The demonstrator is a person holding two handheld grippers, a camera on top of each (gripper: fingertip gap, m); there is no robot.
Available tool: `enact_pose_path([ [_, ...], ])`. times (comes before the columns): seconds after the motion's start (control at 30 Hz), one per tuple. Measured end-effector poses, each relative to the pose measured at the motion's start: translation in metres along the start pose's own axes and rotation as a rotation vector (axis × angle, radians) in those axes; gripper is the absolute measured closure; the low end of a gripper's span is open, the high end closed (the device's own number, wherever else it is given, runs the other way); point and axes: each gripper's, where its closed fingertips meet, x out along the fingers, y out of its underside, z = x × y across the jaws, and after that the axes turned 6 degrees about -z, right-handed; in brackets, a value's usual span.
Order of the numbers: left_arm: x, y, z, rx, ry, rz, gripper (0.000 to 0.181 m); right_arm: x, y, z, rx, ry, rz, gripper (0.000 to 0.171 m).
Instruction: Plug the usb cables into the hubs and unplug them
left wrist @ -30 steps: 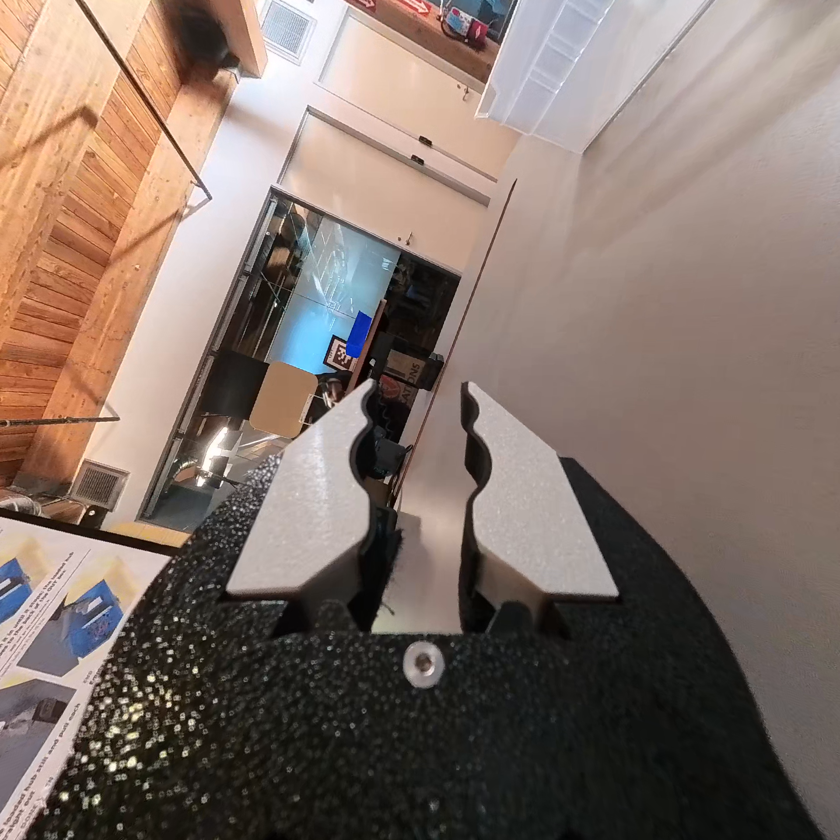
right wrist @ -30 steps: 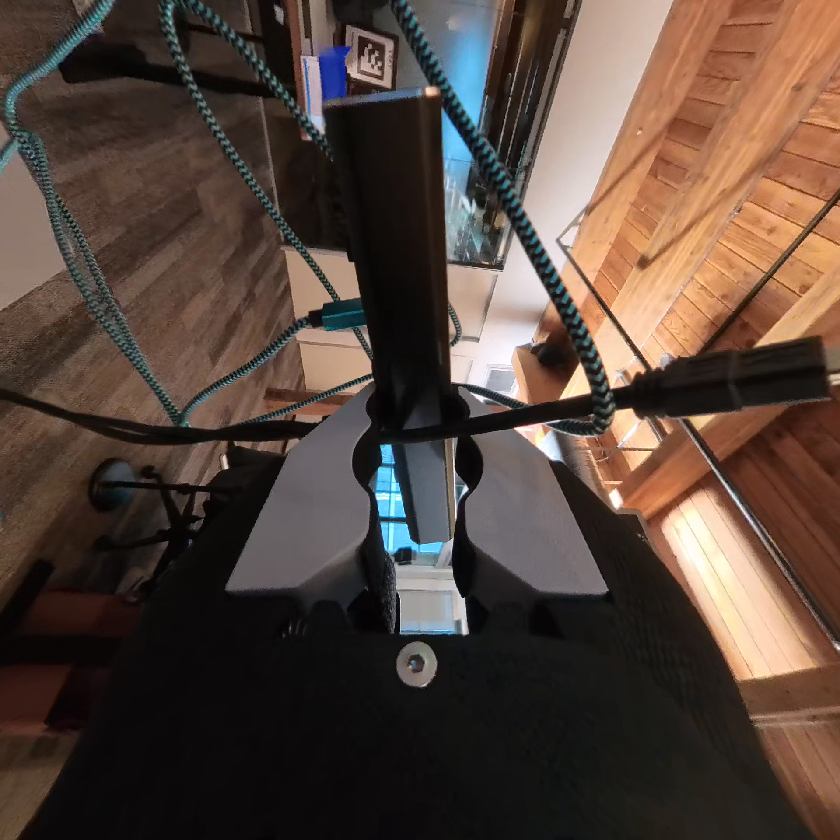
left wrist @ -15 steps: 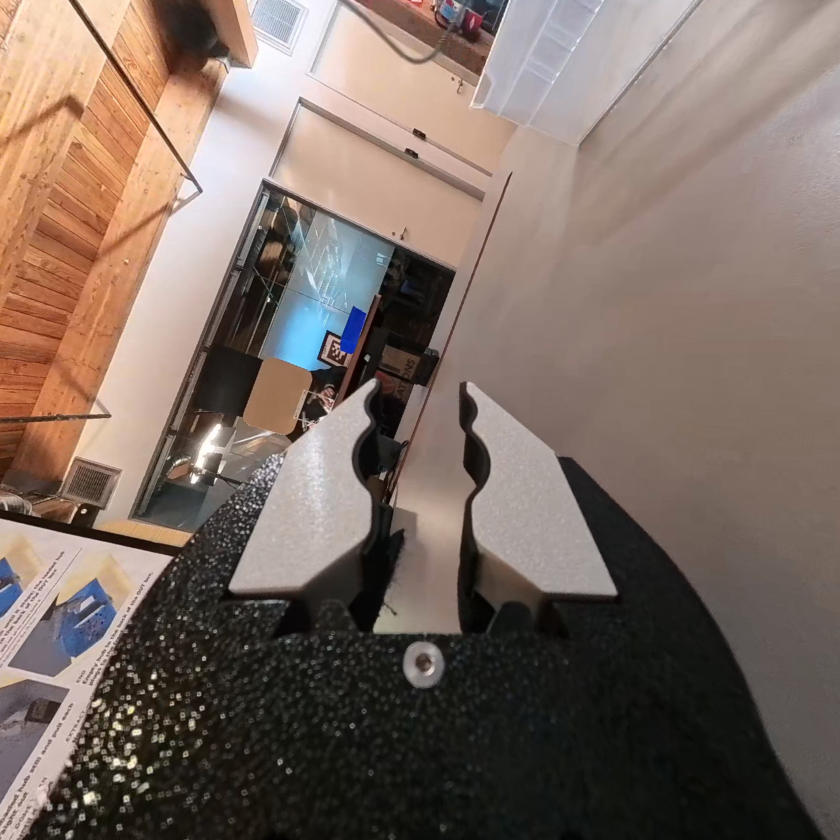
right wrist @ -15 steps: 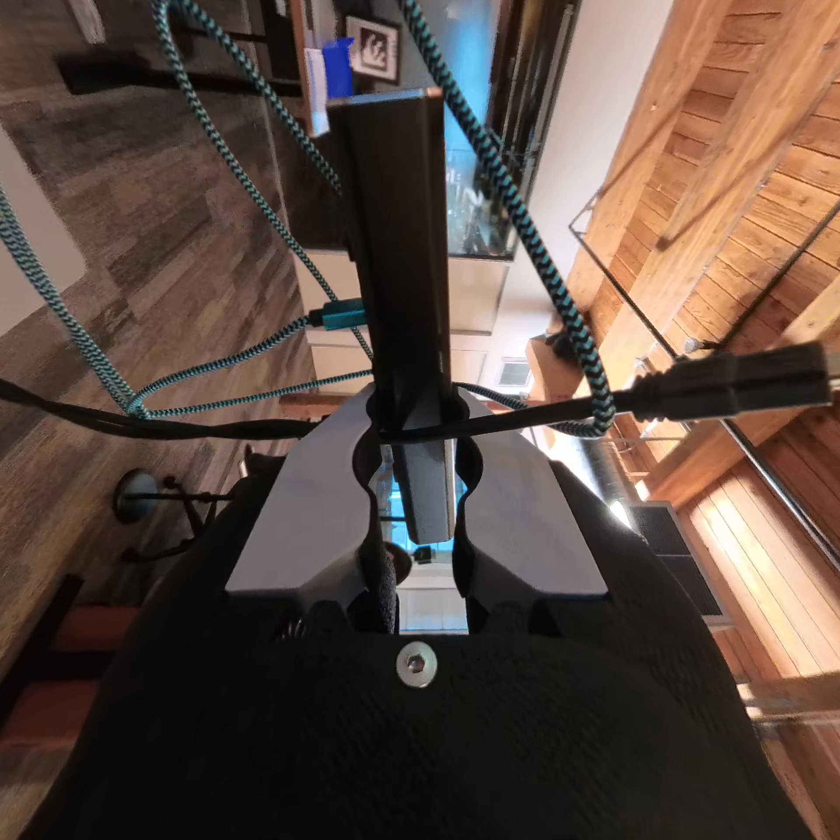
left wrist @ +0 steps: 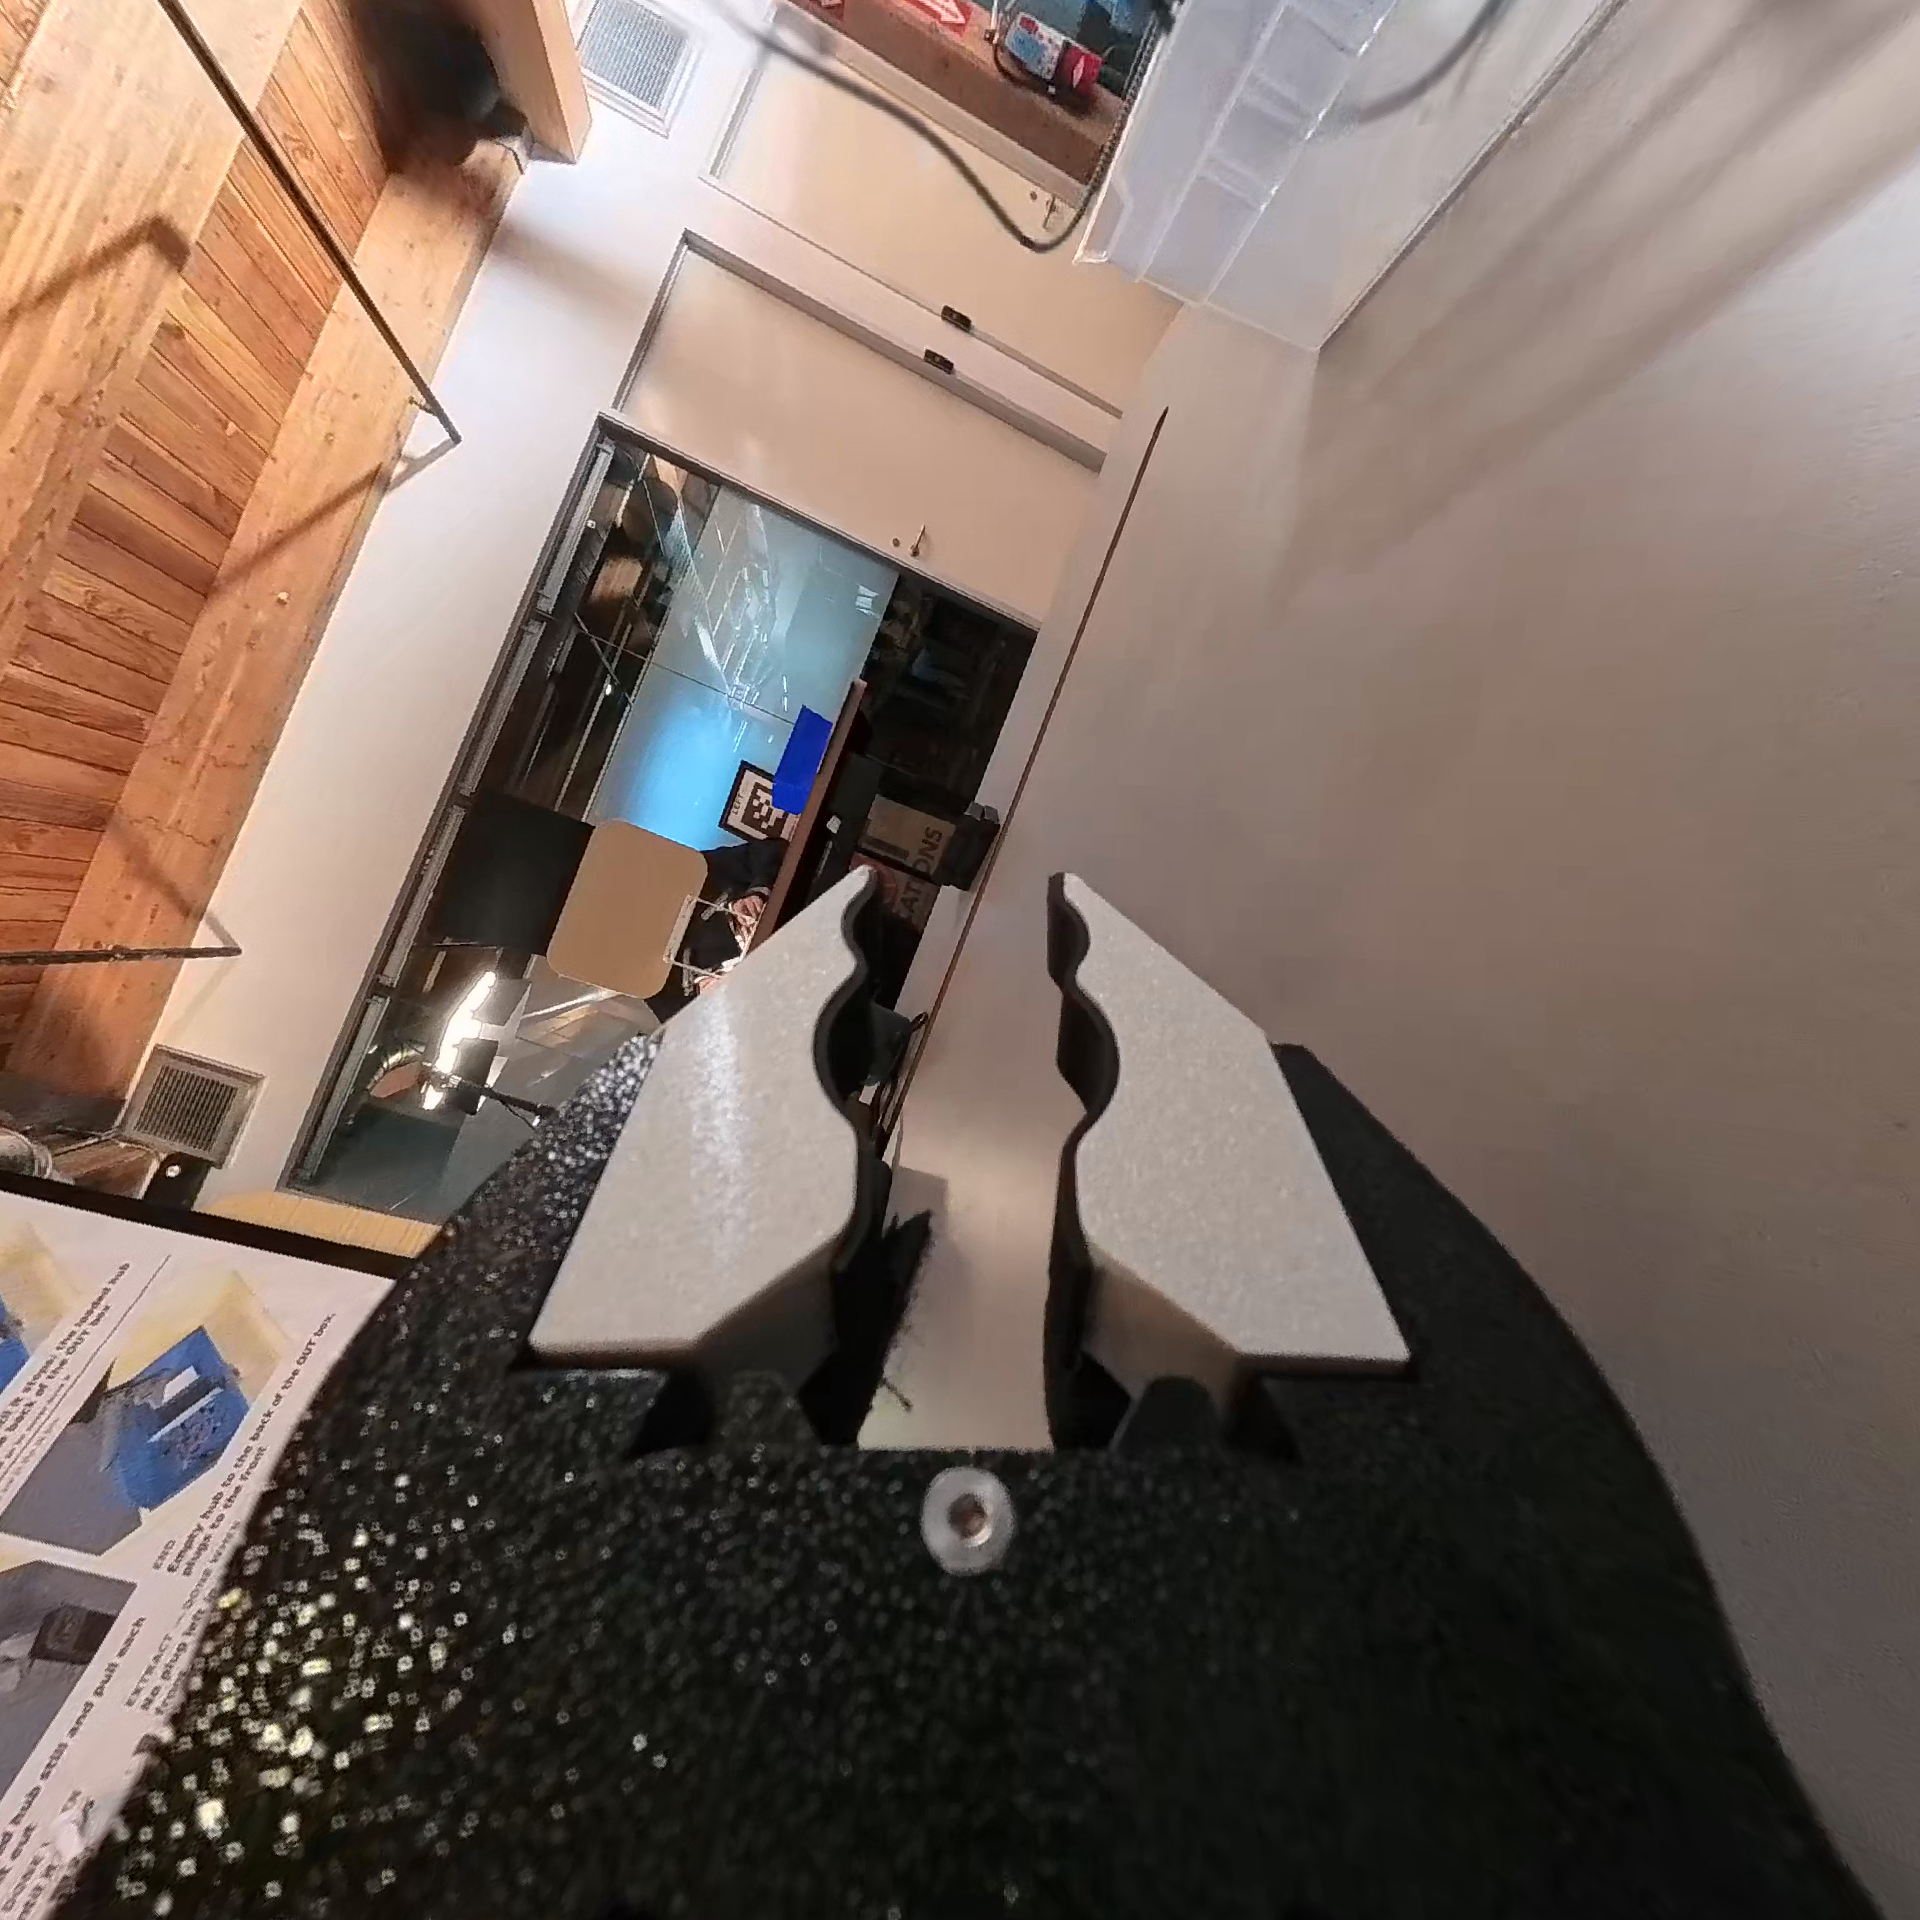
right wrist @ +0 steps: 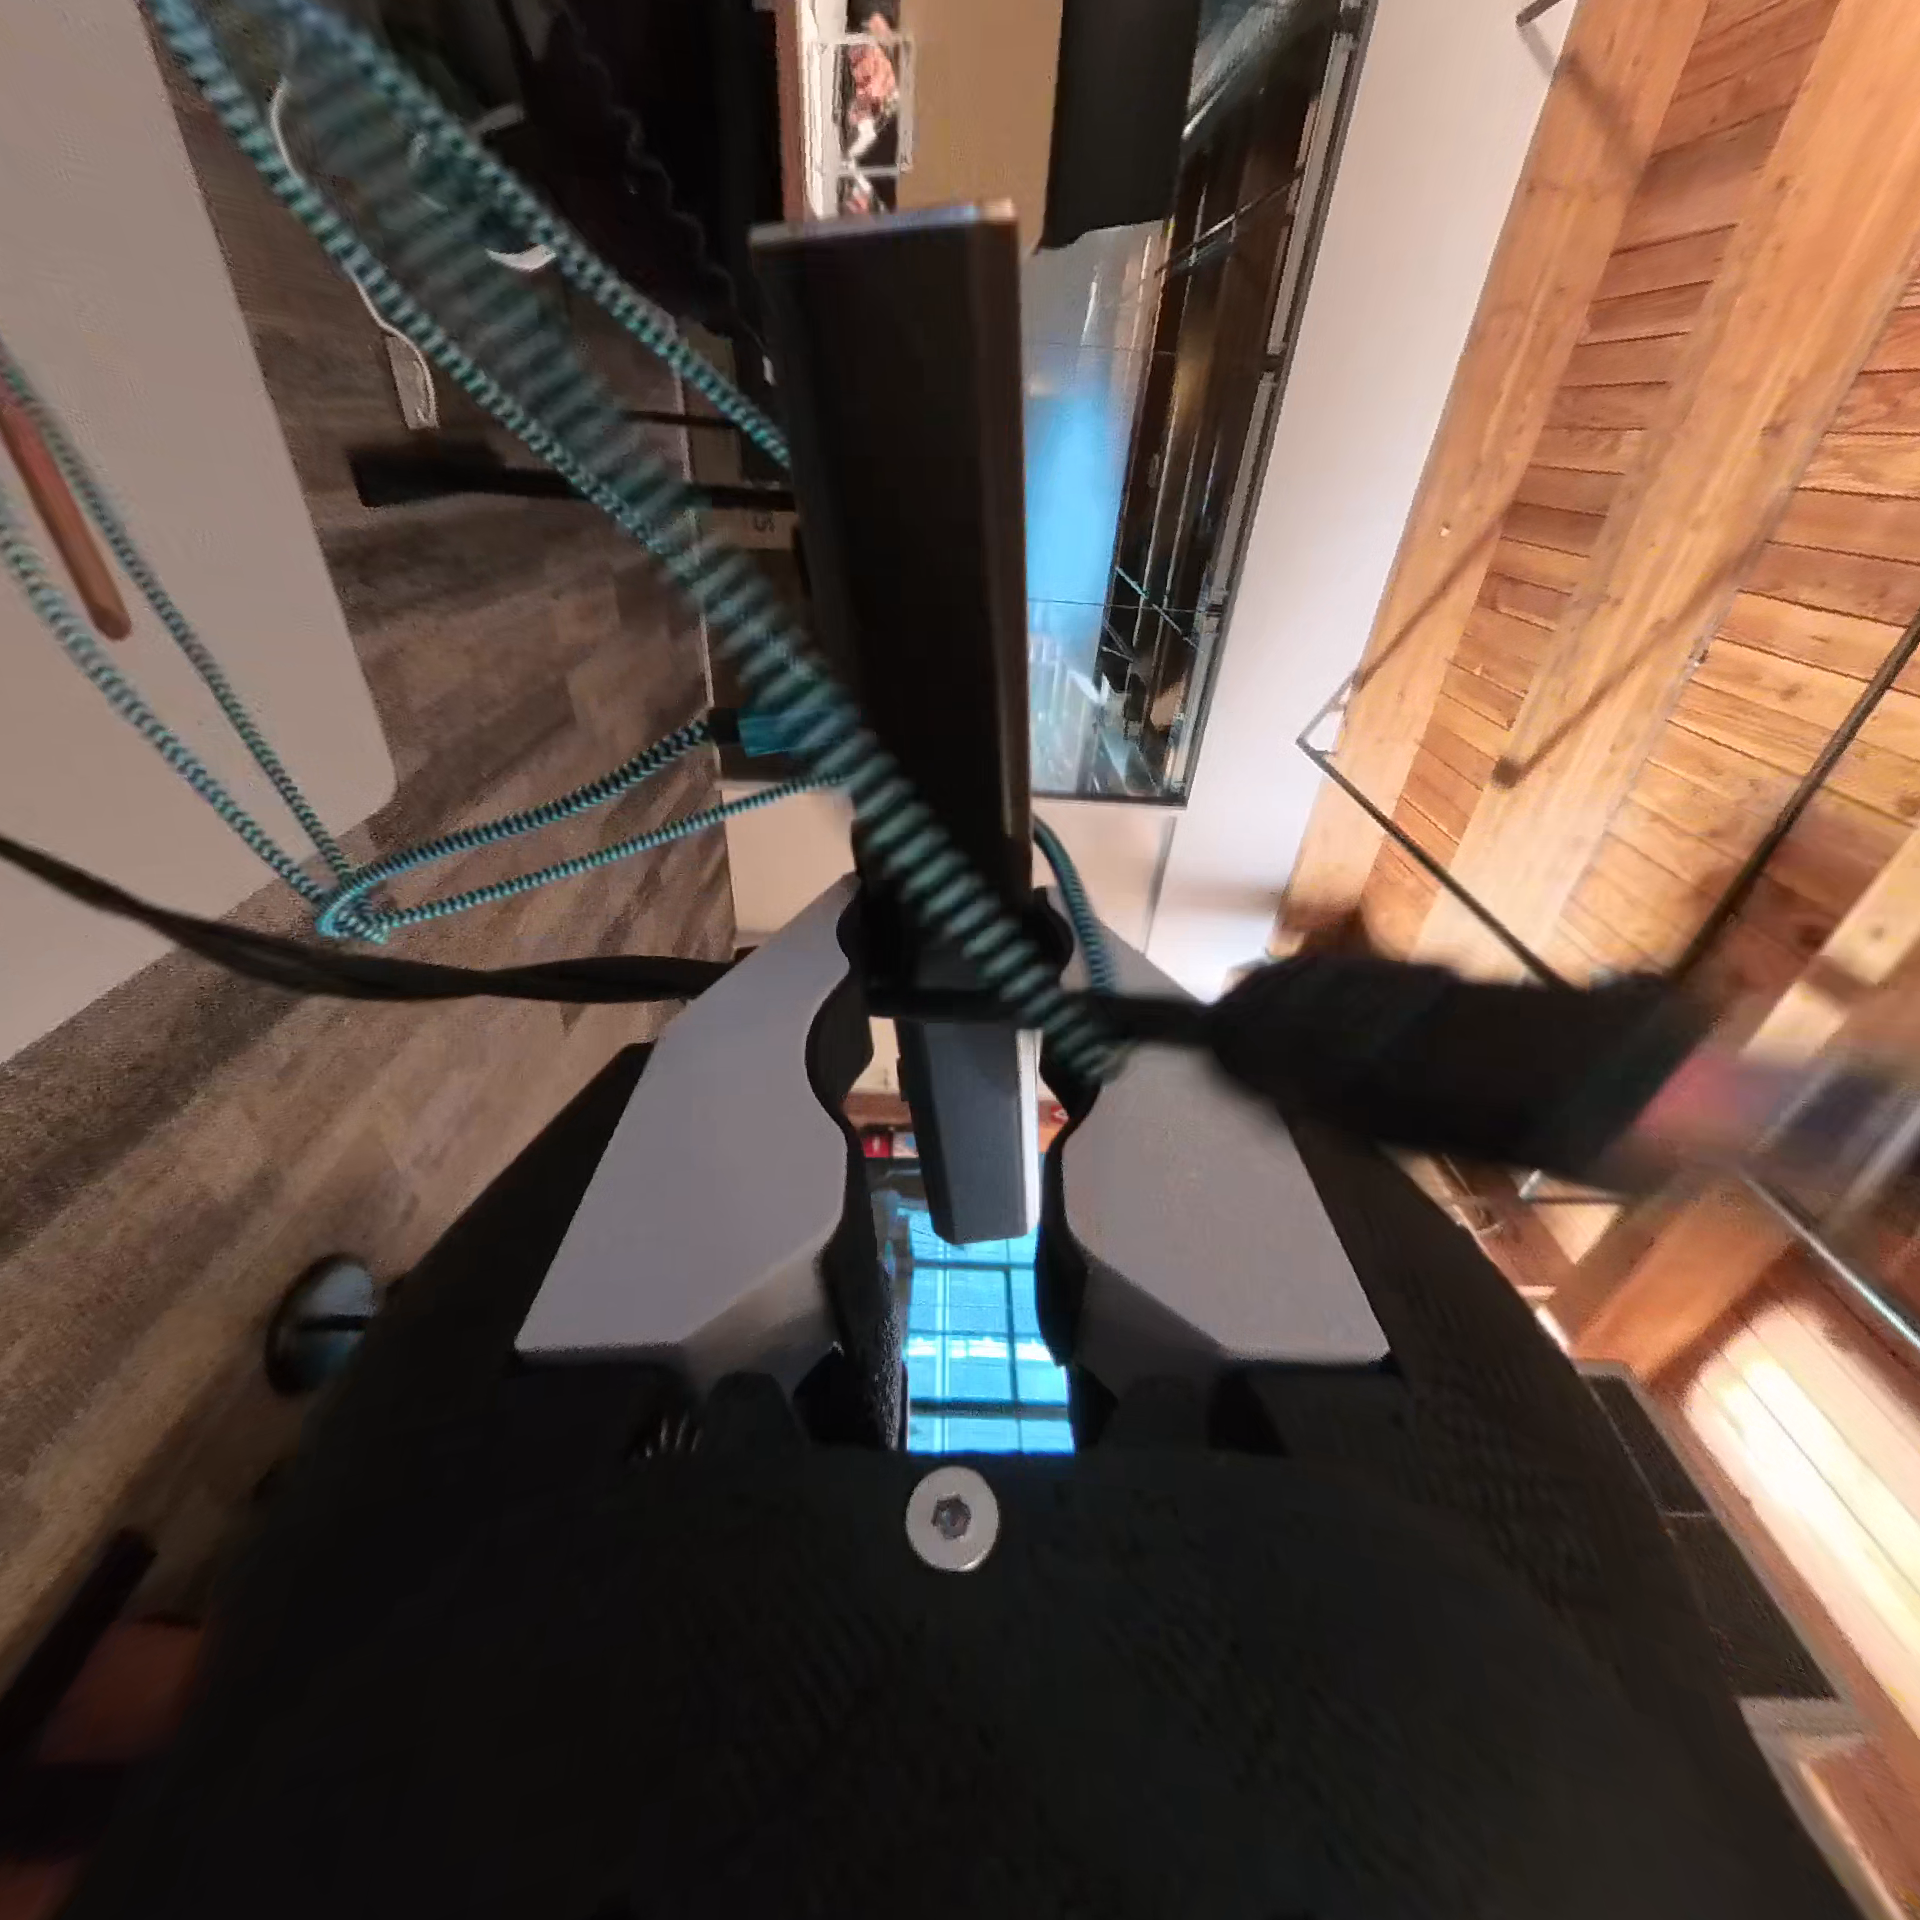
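Gripping black hub point(right wrist: 914, 623) upright in right gripper point(right wrist: 951, 935), fingers clenched on lower body. Left gripper point(left wrist: 956, 914) released, empty, aimed at wall. Teal braided cable point(right wrist: 727, 582) draped across hub; black plug point(right wrist: 1403, 1060) blurred, swinging. Steady hub, wait out swing before pulling teal connector point(right wrist: 753, 732).

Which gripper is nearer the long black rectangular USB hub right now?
Right. The right gripper is shut on the black rectangular USB hub; the left gripper is open and empty, with no hub in its view.
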Motion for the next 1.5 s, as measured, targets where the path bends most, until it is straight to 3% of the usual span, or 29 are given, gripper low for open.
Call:
enact_pose_path([
  [0.27, 0.0, -0.002, -0.001, -0.013, 0.007, -0.008, 0.155, -0.014, 0.009, 0.08, -0.028, -0.139, -0.01, 0.142],
  [0.57, -0.001, -0.002, -0.001, -0.011, 0.004, -0.004, 0.156, 0.01, 0.009, 0.189, 0.061, -0.427, 0.083, 0.144],
  [0.77, -0.001, -0.002, -0.001, -0.02, 0.004, -0.004, 0.157, 0.019, -0.013, 0.278, 0.154, -0.786, 0.134, 0.143],
  [1.03, -0.001, -0.002, -0.002, -0.033, 0.011, -0.006, 0.157, 0.029, -0.023, 0.357, 0.165, -1.123, 0.286, 0.144],
  [1.13, -0.001, -0.002, -0.001, -0.043, 0.006, -0.007, 0.157, 0.027, -0.023, 0.372, 0.184, -1.209, 0.367, 0.144],
  [1.27, -0.002, 0.0, 0.003, -0.075, -0.006, -0.005, 0.157, 0.022, -0.029, 0.368, 0.39, -1.268, 0.448, 0.137],
  [1.37, -0.003, 0.001, 0.004, -0.105, -0.008, -0.01, 0.155, 0.009, -0.025, 0.339, 0.576, -1.272, 0.539, 0.108],
  [1.5, -0.003, -0.002, 0.005, -0.149, -0.009, -0.024, 0.154, -0.018, 0.0, 0.276, 0.66, -1.165, 0.581, 0.099],
])
